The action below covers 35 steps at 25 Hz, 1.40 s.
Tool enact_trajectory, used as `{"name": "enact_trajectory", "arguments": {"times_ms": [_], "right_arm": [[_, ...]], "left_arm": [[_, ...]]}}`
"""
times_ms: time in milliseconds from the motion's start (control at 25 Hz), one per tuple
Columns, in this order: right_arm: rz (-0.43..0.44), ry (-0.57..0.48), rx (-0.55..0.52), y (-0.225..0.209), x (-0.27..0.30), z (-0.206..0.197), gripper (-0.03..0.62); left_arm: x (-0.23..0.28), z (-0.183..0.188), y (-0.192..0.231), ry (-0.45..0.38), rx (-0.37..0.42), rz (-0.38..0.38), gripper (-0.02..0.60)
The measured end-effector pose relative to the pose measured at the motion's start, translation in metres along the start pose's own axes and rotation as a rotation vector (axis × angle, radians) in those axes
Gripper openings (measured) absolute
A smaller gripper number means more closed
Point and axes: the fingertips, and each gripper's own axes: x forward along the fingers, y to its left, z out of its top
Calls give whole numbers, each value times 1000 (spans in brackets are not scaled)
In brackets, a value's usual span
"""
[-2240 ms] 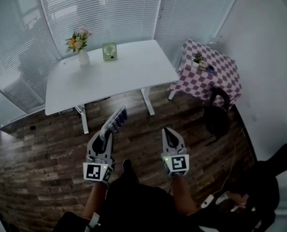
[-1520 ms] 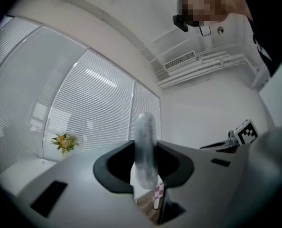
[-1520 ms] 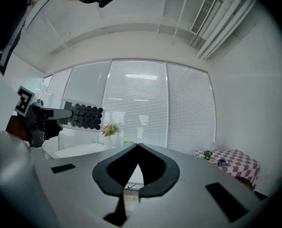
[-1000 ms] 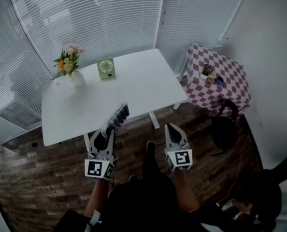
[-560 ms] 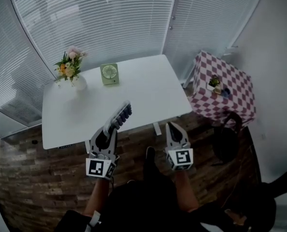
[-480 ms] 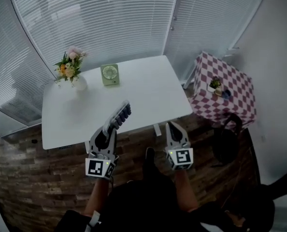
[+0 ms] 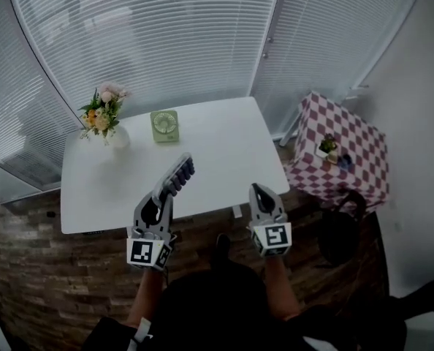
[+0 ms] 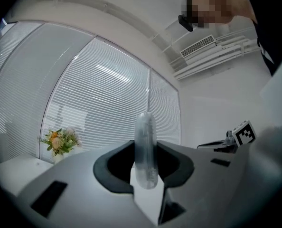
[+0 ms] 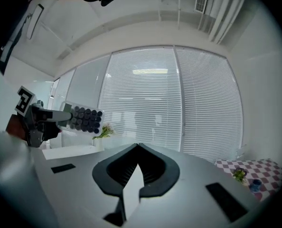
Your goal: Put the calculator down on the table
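A grey calculator (image 7: 176, 177) with dark keys sticks forward out of my left gripper (image 7: 164, 196), which is shut on its lower end. It hangs over the near edge of the white table (image 7: 224, 152). In the left gripper view the calculator (image 8: 145, 148) stands edge-on between the jaws, pinched from both sides. My right gripper (image 7: 259, 192) is beside it at the table's front edge, shut with nothing in it. The right gripper view shows its own jaws (image 9: 137, 148) meeting at the tips, and the calculator (image 9: 85, 118) off to the left in the left gripper (image 9: 42, 119).
A vase of flowers (image 7: 103, 117) and a small green fan (image 7: 164, 125) stand at the table's far left side. A pink checked table (image 7: 343, 159) with a small potted plant (image 7: 326, 145) is at the right. Closed blinds (image 7: 166, 42) line the windows behind.
Both grippers have come forward from over the wooden floor to the white table's near edge. The calculator has stayed held in the left gripper and now overhangs the tabletop.
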Motion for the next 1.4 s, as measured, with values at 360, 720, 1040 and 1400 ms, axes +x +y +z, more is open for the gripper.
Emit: {"name": "enact_trajectory", "arguments": {"times_ms": [360,720,1040,1400], "right_arm": [[45,-4,-23,-64,56,2,6],[109,-3,-27,-90,109,7,6],[106,2,-41,-86,142,6,6],[48,-9,-11,-68,172,17,6]], "left_arm": [[74,3,-6,-5,15,39,98],[121,3,-5,-17,27,75,98],[138,6,23,-19,25,85,98],[154,19,66,-42,-3,56,98]]}}
